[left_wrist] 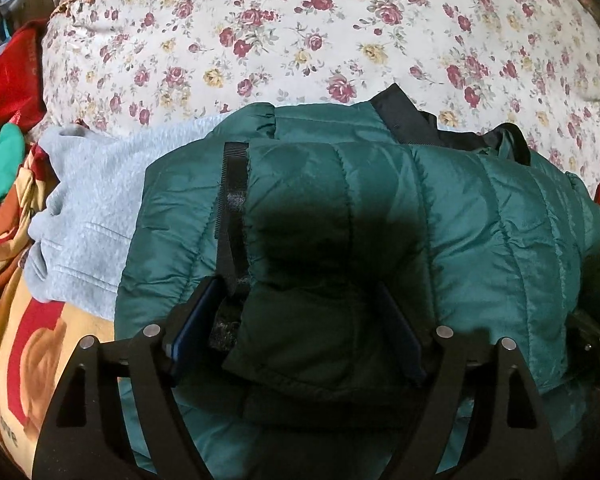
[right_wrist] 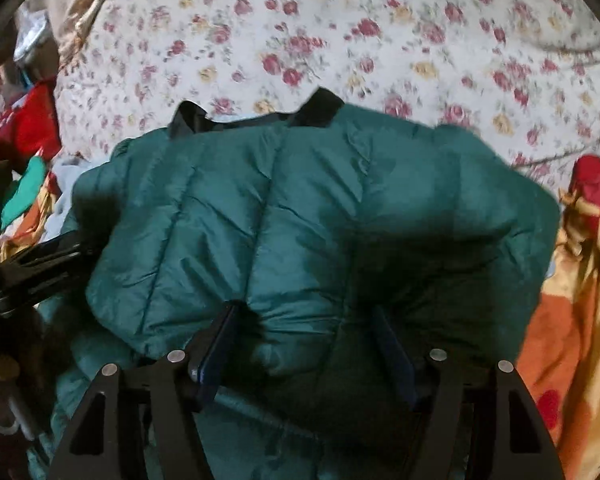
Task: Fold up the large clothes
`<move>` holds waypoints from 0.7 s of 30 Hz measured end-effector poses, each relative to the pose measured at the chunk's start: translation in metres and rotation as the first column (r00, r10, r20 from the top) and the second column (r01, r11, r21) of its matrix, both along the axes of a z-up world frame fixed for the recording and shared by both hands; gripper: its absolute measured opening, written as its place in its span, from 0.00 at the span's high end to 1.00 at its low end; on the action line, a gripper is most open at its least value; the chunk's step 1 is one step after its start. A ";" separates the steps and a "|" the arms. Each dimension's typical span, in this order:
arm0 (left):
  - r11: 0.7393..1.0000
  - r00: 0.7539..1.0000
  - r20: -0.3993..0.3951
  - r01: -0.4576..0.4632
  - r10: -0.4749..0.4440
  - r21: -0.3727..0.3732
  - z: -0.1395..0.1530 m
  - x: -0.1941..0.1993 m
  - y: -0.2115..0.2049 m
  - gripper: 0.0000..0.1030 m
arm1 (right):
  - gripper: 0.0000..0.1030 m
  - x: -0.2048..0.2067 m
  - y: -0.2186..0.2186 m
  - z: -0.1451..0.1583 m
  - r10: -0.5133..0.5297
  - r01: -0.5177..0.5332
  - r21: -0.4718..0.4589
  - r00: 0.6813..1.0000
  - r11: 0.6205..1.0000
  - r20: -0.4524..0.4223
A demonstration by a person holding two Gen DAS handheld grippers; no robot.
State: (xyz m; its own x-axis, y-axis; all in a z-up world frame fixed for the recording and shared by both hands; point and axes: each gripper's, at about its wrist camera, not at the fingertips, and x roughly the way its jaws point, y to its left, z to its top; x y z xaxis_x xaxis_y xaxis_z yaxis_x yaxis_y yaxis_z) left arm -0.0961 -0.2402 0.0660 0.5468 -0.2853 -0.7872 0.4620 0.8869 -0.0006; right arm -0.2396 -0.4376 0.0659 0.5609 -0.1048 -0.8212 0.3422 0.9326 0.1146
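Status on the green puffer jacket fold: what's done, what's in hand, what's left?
Done: the green puffer jacket lies doubled into a compact bundle on the floral bedspread, partly over a grey garment.
In hand: the left gripper straddles the folded edge by the black strap; the right gripper straddles a puffy fold. Whether either still pinches is unclear.
Left: let go, tidy the bundle, then probably fold the grey garment.

puffer jacket (left_wrist: 420, 208): teal green, black trim | bedsheet (left_wrist: 300, 40): white, red and yellow roses | sweatshirt (left_wrist: 88, 200): pale grey | blanket (right_wrist: 572, 320): orange, yellow, red
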 end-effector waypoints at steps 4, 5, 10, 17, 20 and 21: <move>1.000 1.000 -0.003 -0.005 0.005 -0.004 0.000 0.001 0.001 0.21 | 0.35 -0.009 -0.001 0.013 0.002 -0.002 0.013 1.000 1.000 0.002; 1.000 1.000 -0.003 -0.007 0.007 -0.007 0.000 0.001 0.001 0.20 | 0.35 -0.014 -0.002 0.018 -0.001 0.001 0.014 1.000 1.000 0.011; 1.000 1.000 0.001 -0.011 0.011 -0.010 -0.002 0.001 0.001 0.20 | 0.35 -0.043 -0.013 0.033 -0.048 0.047 0.015 0.997 0.999 0.052; 1.000 1.000 0.004 -0.011 0.011 -0.010 -0.003 0.000 0.000 0.19 | 0.35 -0.036 -0.030 0.014 -0.085 0.083 0.054 0.996 0.995 0.029; 1.000 1.000 0.007 -0.010 0.010 -0.011 -0.003 0.000 0.001 0.19 | 0.35 -0.029 -0.029 0.001 -0.083 0.083 0.044 0.996 0.996 0.017; 1.000 1.000 0.010 -0.009 0.009 -0.014 -0.004 -0.001 0.001 0.18 | 0.34 -0.028 -0.030 -0.004 -0.089 0.088 0.048 0.996 0.995 0.021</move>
